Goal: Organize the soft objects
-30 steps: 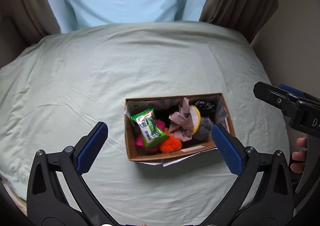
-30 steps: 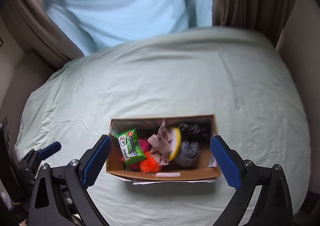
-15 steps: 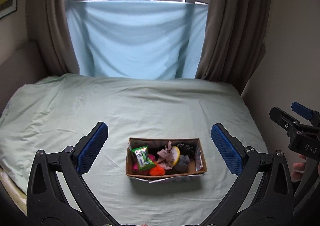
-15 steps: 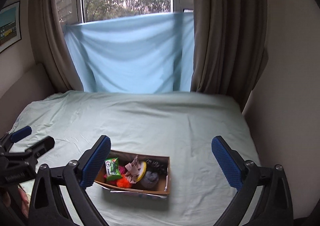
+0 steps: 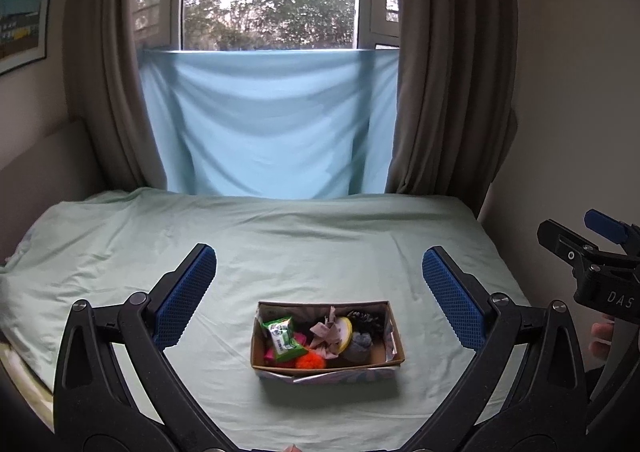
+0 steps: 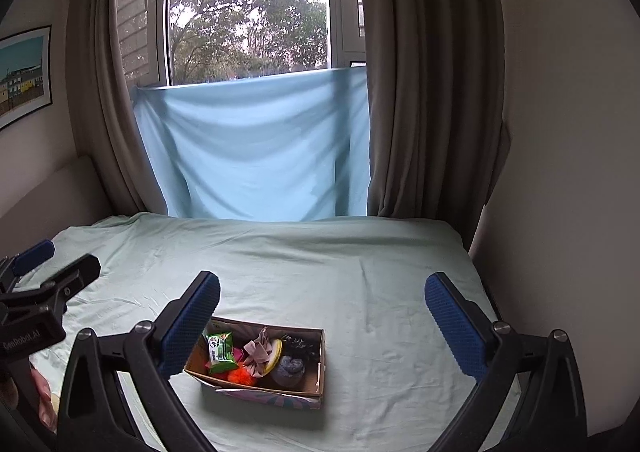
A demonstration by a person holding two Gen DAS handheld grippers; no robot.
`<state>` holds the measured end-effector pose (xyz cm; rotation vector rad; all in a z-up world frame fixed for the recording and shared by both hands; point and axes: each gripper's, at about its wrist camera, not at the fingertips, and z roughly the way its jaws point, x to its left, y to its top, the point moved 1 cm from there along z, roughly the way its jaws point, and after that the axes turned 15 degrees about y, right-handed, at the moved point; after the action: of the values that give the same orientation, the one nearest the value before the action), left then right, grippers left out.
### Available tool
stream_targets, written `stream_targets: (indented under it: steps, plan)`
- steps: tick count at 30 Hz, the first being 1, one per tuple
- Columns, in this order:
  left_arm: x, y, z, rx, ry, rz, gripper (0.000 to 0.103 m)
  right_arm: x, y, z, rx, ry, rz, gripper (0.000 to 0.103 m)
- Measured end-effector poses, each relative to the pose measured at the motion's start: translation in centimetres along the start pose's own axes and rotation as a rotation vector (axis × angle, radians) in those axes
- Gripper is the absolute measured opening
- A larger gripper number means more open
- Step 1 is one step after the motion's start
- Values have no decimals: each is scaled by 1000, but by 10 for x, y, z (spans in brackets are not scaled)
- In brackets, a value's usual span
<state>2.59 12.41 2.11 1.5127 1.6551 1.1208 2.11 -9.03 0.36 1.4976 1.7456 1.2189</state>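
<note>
Left view, left gripper: jaws spread wide and empty, held high and back from the bed.
Left view, box: open cardboard box resting on the sheet, seen between the blue pads.
Left view, contents: green packet at the left end, orange pompom at the front, pink cloth in the middle, yellow disc beside it, grey ball and a dark tangle to the right.
Left view, right gripper: side-on at the right edge, away from the box; its jaw gap is not readable here.
Right view, right gripper: jaws wide apart, nothing between them, box low and left of centre.
Right view, sheet: bare of loose items around the box.
Stage: every soft item visible lies in the box; this fits either a full box awaiting sorting or a finished tidy.
Handling: if anything is picked, come straight down, pinch one item alone, squeeze lightly so cloth does not drag neighbours.
</note>
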Motion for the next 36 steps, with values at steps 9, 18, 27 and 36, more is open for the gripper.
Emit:
stream_targets:
  steps: [9, 18, 27, 36]
  plan:
    - [-8, 0, -8, -33, 7, 14, 103, -6, -1, -6, -15, -4, 6, 102]
    - [-11, 0, -4, -37, 11, 18, 103, -9, 1, -6, -30, -17, 4, 102]
    - [-12, 2, -3, -45, 3, 23, 103, -12, 6, -5, -46, -23, -4, 102]
    - [-13, 4, -1, -45, -8, 26, 103, -13, 9, -3, -53, -23, -1, 102]
